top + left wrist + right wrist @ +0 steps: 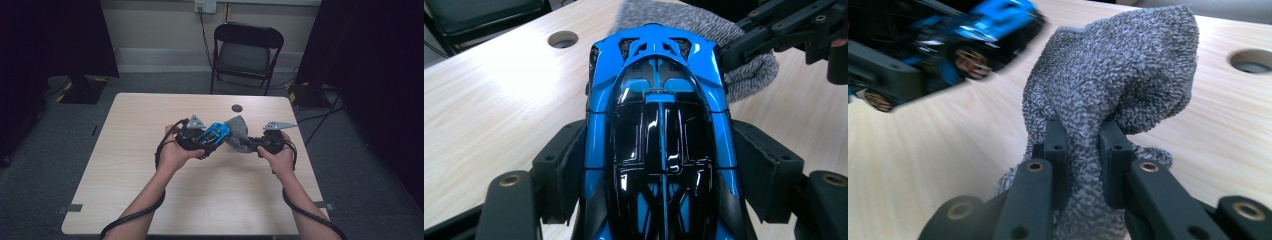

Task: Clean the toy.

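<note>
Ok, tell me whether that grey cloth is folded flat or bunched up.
Bunched up: the grey cloth is pinched into a puffy wad by the right tool.

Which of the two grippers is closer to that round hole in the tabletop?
Right. The right gripper, shut on the grey cloth, sits just below the hole; the left gripper, holding the blue toy car, is farther left.

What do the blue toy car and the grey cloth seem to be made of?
Toy car: probably hard plastic or painted metal, glossy; its blue and black body shows sharp reflections. Grey cloth: soft looped fabric like terry or microfibre, matte, bunching where the right tool pinches it.
</note>
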The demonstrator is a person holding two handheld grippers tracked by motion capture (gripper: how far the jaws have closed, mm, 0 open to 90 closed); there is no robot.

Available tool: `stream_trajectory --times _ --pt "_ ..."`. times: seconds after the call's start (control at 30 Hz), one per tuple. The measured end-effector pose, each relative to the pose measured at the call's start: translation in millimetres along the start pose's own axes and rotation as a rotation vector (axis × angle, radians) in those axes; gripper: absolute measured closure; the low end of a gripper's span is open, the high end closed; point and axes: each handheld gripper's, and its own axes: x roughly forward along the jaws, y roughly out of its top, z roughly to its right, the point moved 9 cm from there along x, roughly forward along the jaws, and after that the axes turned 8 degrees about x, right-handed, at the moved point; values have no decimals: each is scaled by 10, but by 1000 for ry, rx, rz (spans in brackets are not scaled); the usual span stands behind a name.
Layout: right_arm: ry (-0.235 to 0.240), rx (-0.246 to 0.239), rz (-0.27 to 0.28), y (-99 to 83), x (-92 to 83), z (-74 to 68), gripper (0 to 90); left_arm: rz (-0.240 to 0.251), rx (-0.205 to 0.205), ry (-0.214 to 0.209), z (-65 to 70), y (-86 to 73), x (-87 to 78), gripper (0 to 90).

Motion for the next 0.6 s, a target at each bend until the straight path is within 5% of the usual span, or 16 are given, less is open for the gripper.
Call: stream_trajectory --times 0.17,0.6 --pt "61 -36 -2 2 70 -201 779 1 -12 -2 -12 1 32 283" --pt "128 -82 -42 -118 216 -439 779 1 -24 -5 -36 4 76 283"
